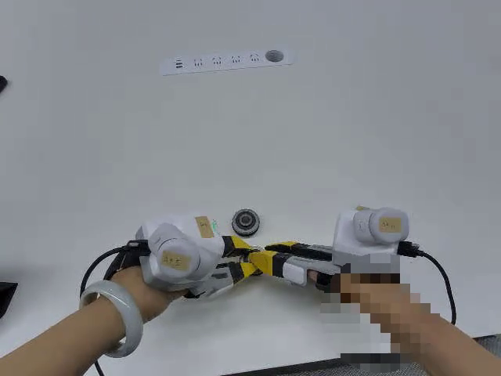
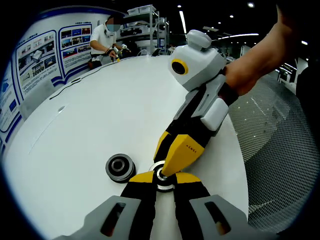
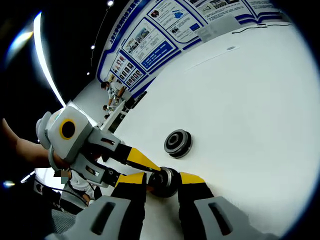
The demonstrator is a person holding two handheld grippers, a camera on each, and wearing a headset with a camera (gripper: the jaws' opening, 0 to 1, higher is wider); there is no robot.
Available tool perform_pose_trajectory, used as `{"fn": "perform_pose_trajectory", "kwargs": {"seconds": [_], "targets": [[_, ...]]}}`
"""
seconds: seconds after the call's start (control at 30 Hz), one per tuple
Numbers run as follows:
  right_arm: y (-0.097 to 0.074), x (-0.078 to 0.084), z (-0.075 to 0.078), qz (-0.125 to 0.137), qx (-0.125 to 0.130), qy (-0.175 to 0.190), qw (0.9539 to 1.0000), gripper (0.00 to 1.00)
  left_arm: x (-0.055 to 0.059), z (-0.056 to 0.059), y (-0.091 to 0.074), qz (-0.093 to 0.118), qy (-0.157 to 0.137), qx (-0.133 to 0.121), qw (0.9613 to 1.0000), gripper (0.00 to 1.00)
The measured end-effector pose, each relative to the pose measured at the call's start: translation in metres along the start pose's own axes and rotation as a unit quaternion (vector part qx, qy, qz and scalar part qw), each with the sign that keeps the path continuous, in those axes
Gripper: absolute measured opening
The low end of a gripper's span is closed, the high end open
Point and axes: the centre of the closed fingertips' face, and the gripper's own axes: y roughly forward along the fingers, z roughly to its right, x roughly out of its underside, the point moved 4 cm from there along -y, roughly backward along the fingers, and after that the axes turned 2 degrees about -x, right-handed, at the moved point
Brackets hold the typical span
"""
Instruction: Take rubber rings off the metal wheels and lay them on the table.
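A small metal wheel with a dark rubber ring [image 2: 161, 176] is held just above the white table [image 1: 313, 141], and both grippers meet on it. My left gripper [image 2: 164, 179] is shut on the wheel's sides. My right gripper [image 3: 164, 183] is shut on the same wheel [image 3: 165, 181] from the opposite side, and its yellow jaw lies across the wheel in the left gripper view. In the head view the left gripper [image 1: 249, 262] and right gripper [image 1: 272, 256] touch tip to tip near the table's front edge. A second ringed wheel [image 1: 246, 222] lies flat just behind them.
A white power strip [image 1: 225, 60] lies far back on the table. Black cables trail from both grippers toward the front edge. A person [image 2: 106, 37] stands at another bench in the background. To the right, beyond the table edge, is a grated floor [image 2: 280, 150].
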Motion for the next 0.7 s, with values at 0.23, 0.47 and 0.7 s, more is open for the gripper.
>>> {"fn": "perform_pose_trajectory", "kwargs": {"seconds": [0.23, 0.47, 0.7], "targets": [[0.0008, 0.0005, 0.0008, -0.003, -0.004, 0.013, 0.9999, 0.25, 0.0003, -0.0002, 0.0, 0.001, 0.0, 0.0, 1.0, 0.13], [0.0009, 0.0016, 0.0036, -0.001, -0.006, 0.038, 0.9993, 0.25, 0.0001, 0.0, -0.0002, 0.002, -0.002, 0.0, 1.0, 0.13], [-0.0017, 0.0017, 0.0013, -0.001, -0.015, 0.055, 0.9984, 0.25, 0.0005, -0.0001, -0.0004, 0.004, -0.003, 0.0, 1.0, 0.13]]}}
